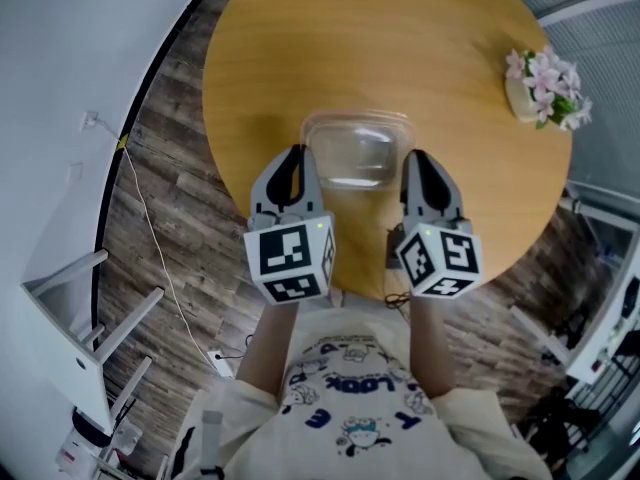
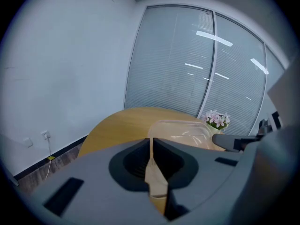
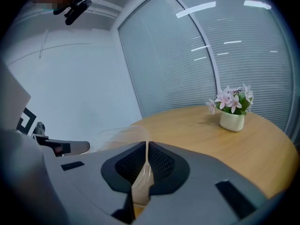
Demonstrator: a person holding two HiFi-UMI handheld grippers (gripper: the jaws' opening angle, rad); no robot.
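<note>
Clear plastic container (image 1: 357,153) over the bench (image 1: 300,48). Left gripper (image 1: 297,156) jaws are clamped on its left rim; right gripper (image 1: 413,160) jaws are clamped on its right rim.

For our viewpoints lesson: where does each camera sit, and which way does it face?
Head view: on the head, facing steeply down at the round wooden table; forearms and shirt show.
Left gripper view: on the left gripper, facing along jaws shut on the clear plastic container.
Right gripper view: on the right gripper, likewise.
Shared: white pot of pink flowers.

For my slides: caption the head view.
The left gripper and right gripper clamp opposite sides of a clear plastic container over a round wooden table.
</note>
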